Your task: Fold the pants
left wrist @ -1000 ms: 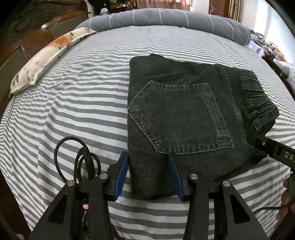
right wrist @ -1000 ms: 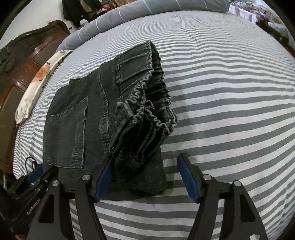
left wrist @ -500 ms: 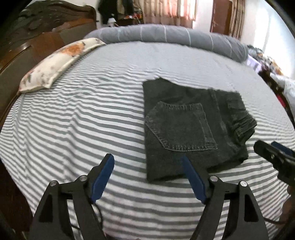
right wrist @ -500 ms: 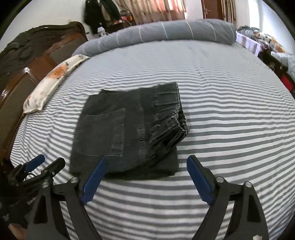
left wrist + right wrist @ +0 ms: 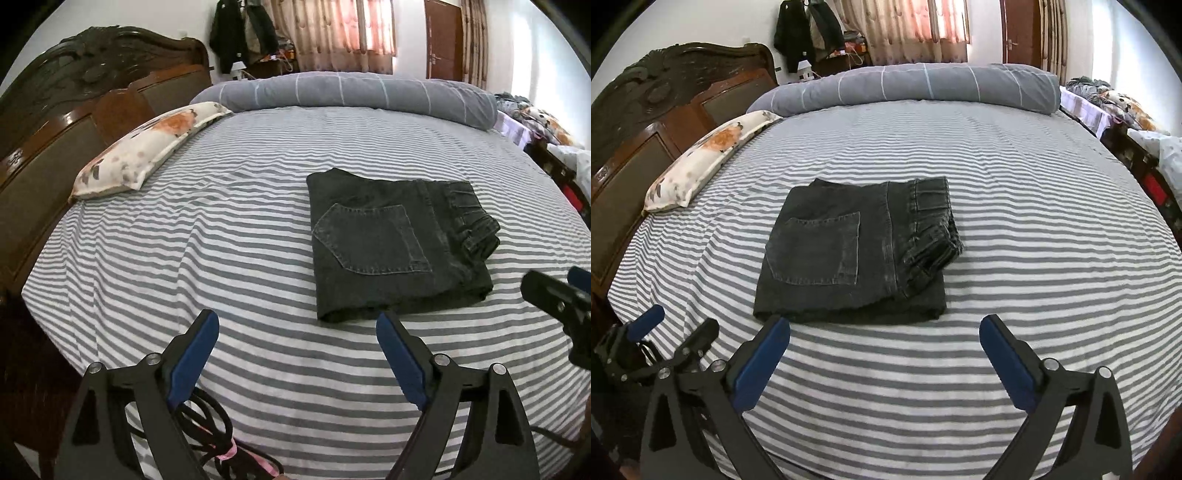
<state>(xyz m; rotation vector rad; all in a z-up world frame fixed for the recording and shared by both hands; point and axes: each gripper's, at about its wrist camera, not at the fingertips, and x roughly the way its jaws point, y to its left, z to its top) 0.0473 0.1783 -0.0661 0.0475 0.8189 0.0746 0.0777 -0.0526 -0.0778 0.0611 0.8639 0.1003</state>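
Observation:
Dark grey denim pants (image 5: 395, 243) lie folded in a compact rectangle on the striped bed (image 5: 221, 229), back pocket up, waistband at the right. They also show in the right wrist view (image 5: 857, 251). My left gripper (image 5: 297, 336) is open and empty, held back from the pants' near edge. My right gripper (image 5: 884, 339) is open and empty, also short of the near edge. The right gripper shows at the right edge of the left wrist view (image 5: 557, 295), and the left gripper at the lower left of the right wrist view (image 5: 661, 339).
A floral pillow (image 5: 147, 147) lies at the left by the dark wooden headboard (image 5: 66, 107). A rolled grey duvet (image 5: 351, 92) lies across the far end. Black cables (image 5: 210, 428) hang under the left gripper. More bedding (image 5: 1115, 103) is at the far right.
Both grippers have let go of the pants, opened wide and pulled back and up from the bed. The pants stay folded where they lay.

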